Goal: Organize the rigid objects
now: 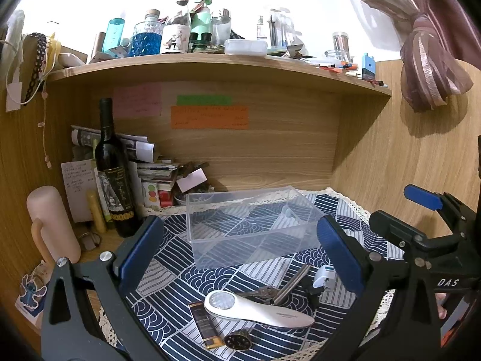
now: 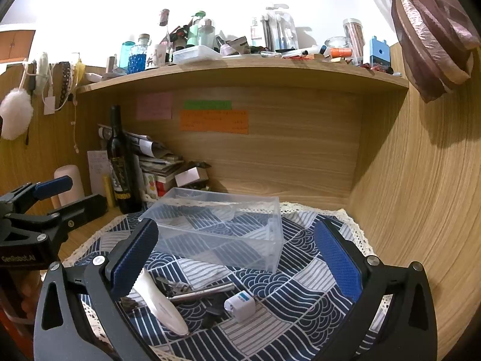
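Note:
A clear plastic box (image 1: 249,225) stands empty on the blue patterned cloth (image 1: 168,273); it also shows in the right wrist view (image 2: 222,231). In front of it lie a white handled magnifier light (image 1: 255,310), a bunch of keys (image 1: 264,293), a metal bar (image 1: 293,284), a white charger plug (image 1: 324,276), a black and gold tube (image 1: 206,325) and a dark round piece (image 1: 237,340). My left gripper (image 1: 240,258) is open above these things. My right gripper (image 2: 237,258) is open over the plug (image 2: 240,306), keys (image 2: 173,287) and magnifier (image 2: 162,303).
A dark wine bottle (image 1: 112,168), a pink cylinder (image 1: 52,222) and stacked papers (image 1: 144,162) stand at the back left. A wooden shelf (image 1: 216,66) crowded with bottles hangs above. A wooden wall (image 2: 421,210) closes the right side.

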`<state>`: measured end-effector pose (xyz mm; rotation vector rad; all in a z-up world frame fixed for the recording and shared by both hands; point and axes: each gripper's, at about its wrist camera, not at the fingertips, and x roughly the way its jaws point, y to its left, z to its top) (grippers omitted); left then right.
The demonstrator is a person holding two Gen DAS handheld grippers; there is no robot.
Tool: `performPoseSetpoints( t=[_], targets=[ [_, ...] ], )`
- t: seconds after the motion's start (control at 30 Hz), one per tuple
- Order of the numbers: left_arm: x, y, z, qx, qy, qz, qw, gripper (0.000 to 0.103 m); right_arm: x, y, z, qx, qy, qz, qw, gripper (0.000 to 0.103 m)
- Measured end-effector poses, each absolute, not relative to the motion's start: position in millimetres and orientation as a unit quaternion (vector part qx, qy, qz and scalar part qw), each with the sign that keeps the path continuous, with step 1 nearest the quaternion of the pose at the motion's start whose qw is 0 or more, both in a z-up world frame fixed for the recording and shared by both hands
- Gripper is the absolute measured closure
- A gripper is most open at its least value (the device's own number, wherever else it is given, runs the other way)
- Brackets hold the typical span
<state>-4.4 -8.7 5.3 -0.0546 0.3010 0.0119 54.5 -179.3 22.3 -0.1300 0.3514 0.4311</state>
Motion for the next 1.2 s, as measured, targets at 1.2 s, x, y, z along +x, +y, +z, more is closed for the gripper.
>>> performPoseSetpoints(
  t=[1.2],
  targets=[
    [-2.5, -12.7, 7.2, -0.024, 0.146, 0.003, 0.989, 0.0, 52.3, -182.3, 26.3, -0.055, 0.17, 0.215, 0.96, 0.0]
  ],
)
